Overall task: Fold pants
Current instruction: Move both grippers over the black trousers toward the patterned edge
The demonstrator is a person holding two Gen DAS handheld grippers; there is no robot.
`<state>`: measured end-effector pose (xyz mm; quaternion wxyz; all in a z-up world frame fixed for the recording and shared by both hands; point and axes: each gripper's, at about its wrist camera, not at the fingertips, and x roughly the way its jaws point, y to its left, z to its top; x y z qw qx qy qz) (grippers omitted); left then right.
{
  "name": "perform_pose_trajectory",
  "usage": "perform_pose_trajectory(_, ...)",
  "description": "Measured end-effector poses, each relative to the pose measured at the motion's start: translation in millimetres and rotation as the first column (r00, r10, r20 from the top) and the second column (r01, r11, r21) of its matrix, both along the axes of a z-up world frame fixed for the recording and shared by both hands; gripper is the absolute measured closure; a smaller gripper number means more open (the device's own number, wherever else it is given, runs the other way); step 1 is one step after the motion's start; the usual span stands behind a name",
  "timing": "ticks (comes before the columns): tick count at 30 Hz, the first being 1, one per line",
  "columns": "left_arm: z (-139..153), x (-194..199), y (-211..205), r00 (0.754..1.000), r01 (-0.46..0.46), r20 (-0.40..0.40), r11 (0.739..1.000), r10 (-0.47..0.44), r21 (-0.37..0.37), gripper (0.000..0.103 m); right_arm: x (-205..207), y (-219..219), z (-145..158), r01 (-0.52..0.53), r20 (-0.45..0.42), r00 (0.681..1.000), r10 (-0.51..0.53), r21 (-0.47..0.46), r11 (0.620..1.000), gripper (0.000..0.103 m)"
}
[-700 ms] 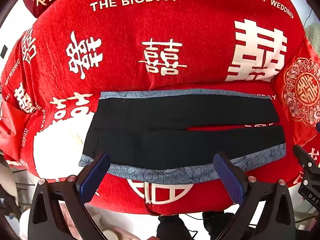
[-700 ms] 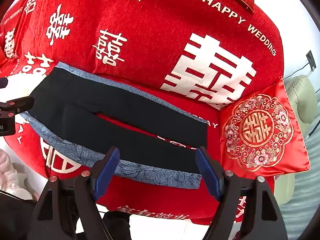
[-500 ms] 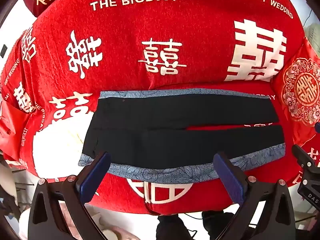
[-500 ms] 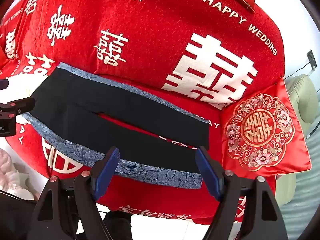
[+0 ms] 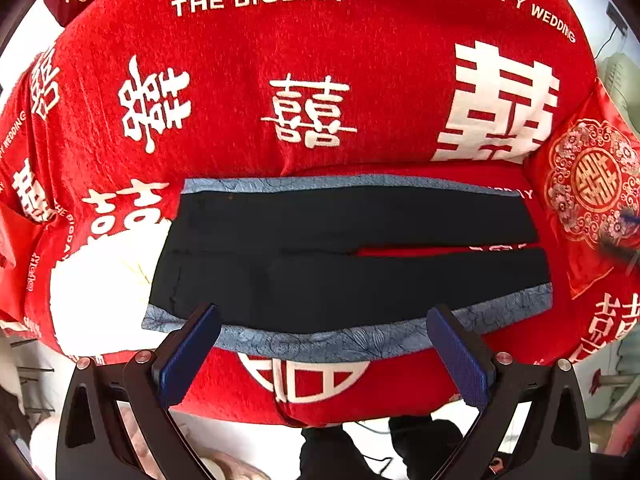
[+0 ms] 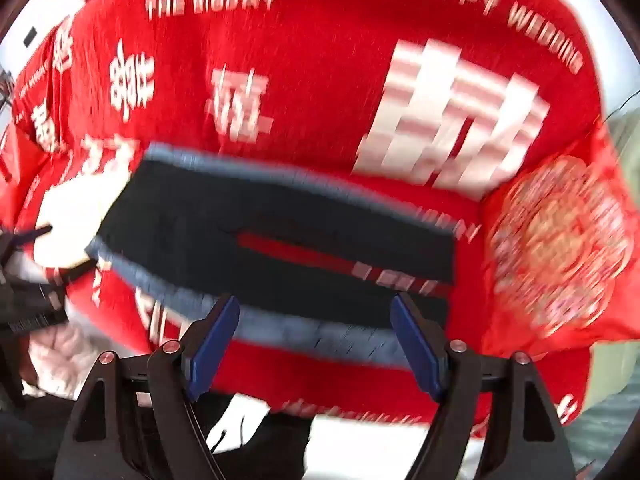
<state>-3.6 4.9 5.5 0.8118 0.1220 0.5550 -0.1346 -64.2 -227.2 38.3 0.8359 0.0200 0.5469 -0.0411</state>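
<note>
Pants: black, with blue-grey patterned bands along both long sides, spread flat near the front edge of the red bedspread; waist toward the left, the two legs running right with a thin red gap between them.
Bedspread: red, printed with white double-happiness characters plus "THE BIGDAY" and "HAPPY WEDDING".
Cushion: red with a gold embroidered medallion, at the right edge of the bedspread, just beside the leg ends.
Left gripper: jaws spread wide, holding nothing, poised over the near band of the pants.
Right gripper: jaws also wide apart, holding nothing, above the near band toward the leg ends; this view is motion-blurred.
</note>
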Motion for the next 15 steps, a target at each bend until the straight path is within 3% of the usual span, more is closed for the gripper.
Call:
perform_pose_trajectory(2,0.5,-2.7,2.4,1.0,-0.006,-0.008,1.0,0.006,-0.013,0.0,-5.2,-0.9,34.7,0.025,0.158,0.987,-0.018,-0.045,0.999,0.019)
perform_pose_trajectory(4,-0.2,-5.5,5.1,0.999,-0.004,-0.042,0.999,0.002,-0.048,0.0,-19.8,-1.2,59.8,0.121,0.345,0.933,-0.103,-0.029,0.992,0.006)
perform_pose_trajectory(5,-1.0,-7.1,6.1,0.999,-0.007,-0.052,0.998,0.004,-0.058,0.0,-24.2,-0.7,60.8,0.175,0.386,0.91,-0.152,-0.023,0.984,0.0)
perform_pose_trajectory(6,-2.5,-7.5,6.1,0.998,-0.008,-0.062,0.998,0.004,-0.056,0.0,-25.5,0.9,51.9,0.218,0.369,0.907,-0.201,-0.007,0.976,0.0)
perform_pose_trajectory(9,-10.4,-7.5,6.5,0.994,-0.019,-0.112,0.999,0.014,-0.044,0.0,-9.4,10.3,10.6,0.211,0.188,0.961,-0.201,-0.035,0.977,0.0)
perform_pose_trajectory(13,-12.4,-6.4,17.7,0.993,-0.059,-0.109,0.997,0.052,-0.059,0.0,-14.0,35.9,-15.5,0.112,0.114,0.989,-0.1,-0.105,0.988,0.0)
perform_pose_trajectory(15,-11.3,-4.5,23.9,0.993,-0.088,-0.078,0.996,0.085,-0.034,0.0,-19.7,40.6,-20.8,0.093,0.086,0.993,-0.086,-0.079,0.992,0.0)
